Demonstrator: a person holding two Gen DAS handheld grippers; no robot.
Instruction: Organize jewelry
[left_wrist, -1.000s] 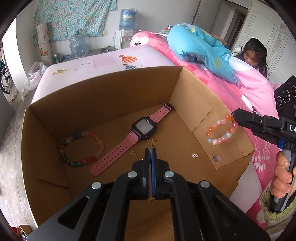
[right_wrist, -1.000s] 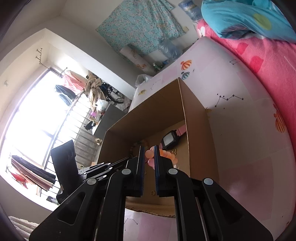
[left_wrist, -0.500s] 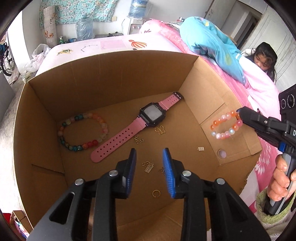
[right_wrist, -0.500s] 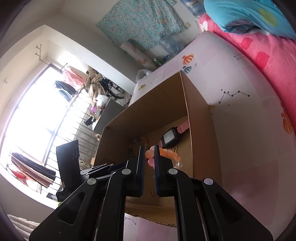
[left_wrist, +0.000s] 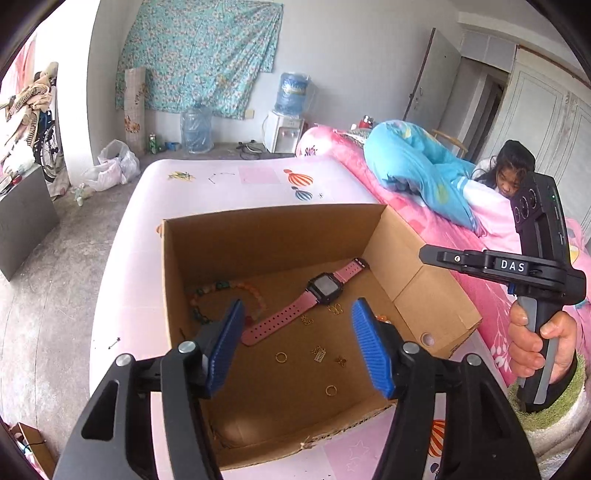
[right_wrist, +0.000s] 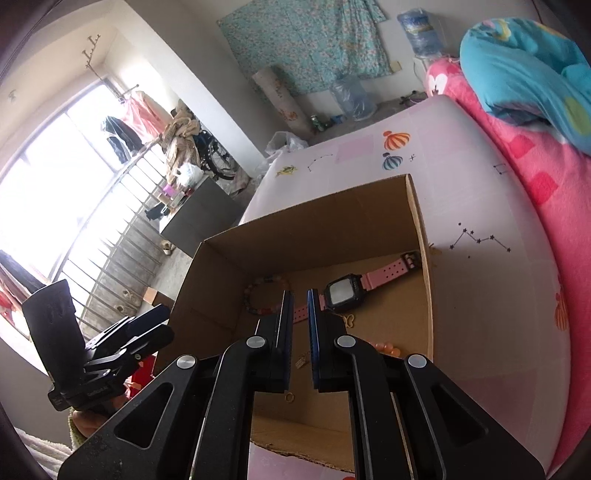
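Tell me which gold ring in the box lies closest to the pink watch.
The ring just below the watch strap's holed end; the other ring sits nearer the box's front wall.

A box (left_wrist: 273, 236) sits on the bed (left_wrist: 147, 229), mid-frame in the left wrist view. In it, the watch (left_wrist: 325, 290) lies diagonally at centre, a bracelet (left_wrist: 221, 288) to its left by the left wall. Below the watch lie small charms (left_wrist: 319, 353) and two rings (left_wrist: 280, 356), one lower right of the other. Another bracelet (right_wrist: 384, 348) lies lower right, near the right wall. A person (left_wrist: 513, 173) is at the upper right, beyond the bedding (left_wrist: 413, 162).
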